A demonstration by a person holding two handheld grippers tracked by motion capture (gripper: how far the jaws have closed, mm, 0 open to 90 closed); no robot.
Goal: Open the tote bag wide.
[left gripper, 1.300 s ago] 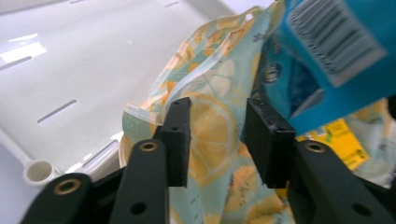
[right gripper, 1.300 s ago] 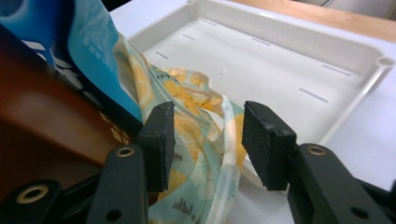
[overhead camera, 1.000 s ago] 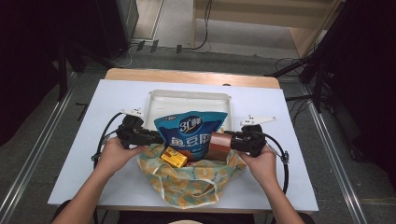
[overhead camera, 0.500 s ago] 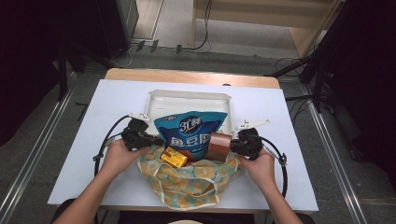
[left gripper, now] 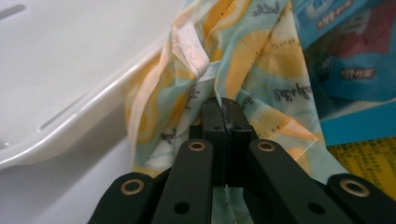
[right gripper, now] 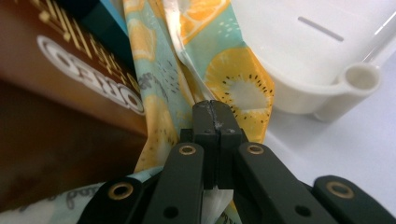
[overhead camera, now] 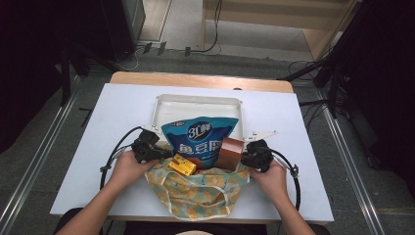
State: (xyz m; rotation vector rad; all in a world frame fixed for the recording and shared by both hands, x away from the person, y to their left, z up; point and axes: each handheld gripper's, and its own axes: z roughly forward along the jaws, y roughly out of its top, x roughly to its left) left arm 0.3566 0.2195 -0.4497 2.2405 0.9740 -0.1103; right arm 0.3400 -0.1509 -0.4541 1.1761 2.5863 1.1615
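A fruit-print cloth bag (overhead camera: pixel 200 188) lies open at the table's near edge. In it stand a blue snack pouch (overhead camera: pixel 203 139), a brown box (overhead camera: pixel 230 152) and a small yellow box (overhead camera: pixel 182 165). My left gripper (overhead camera: pixel 155 151) is shut on the bag's left rim; in the left gripper view its jaws (left gripper: pixel 223 106) pinch the printed cloth (left gripper: pixel 243 60) beside the blue pouch (left gripper: pixel 345 51). My right gripper (overhead camera: pixel 247 155) is shut on the right rim; in the right gripper view its jaws (right gripper: pixel 212 109) clamp the cloth (right gripper: pixel 233 84) next to the brown box (right gripper: pixel 60 79).
A white plastic tray (overhead camera: pixel 195 103) sits just behind the bag, its rim close to both grippers (left gripper: pixel 70 121) (right gripper: pixel 327 88). Black cables loop from each gripper over the white tabletop (overhead camera: pixel 122 112). A wooden strip runs along the table's far edge.
Both hands have sunk a little toward the table, with the bag's rim going down with them.
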